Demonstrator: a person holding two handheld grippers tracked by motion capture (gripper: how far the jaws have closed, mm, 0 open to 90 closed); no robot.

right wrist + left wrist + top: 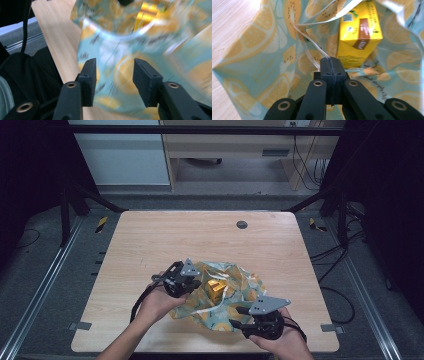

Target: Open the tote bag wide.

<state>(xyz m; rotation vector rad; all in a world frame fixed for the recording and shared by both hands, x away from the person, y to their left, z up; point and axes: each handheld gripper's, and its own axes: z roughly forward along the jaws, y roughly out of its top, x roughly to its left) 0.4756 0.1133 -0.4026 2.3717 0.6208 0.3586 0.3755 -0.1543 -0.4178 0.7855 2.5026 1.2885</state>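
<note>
A soft bag (240, 292) printed with lemon slices on pale blue lies on the near half of the wooden table (200, 235). A yellow carton (216, 289) stands inside it, its label clear in the left gripper view (359, 30). My left gripper (196, 287) is at the bag's left rim, its jaws closed together (331, 62) on the bag's thin clear handle strip (312, 47). My right gripper (237, 318) is at the bag's near right side. Its jaws stand apart (113, 75), with the blurred bag cloth (117, 45) just beyond them and nothing pressed between the pads.
A round grey cable port (242, 224) sits in the table's far part. The bag lies close to the table's front edge (200, 351). Dark floor, metal rails and cables surround the table; a desk stands behind it.
</note>
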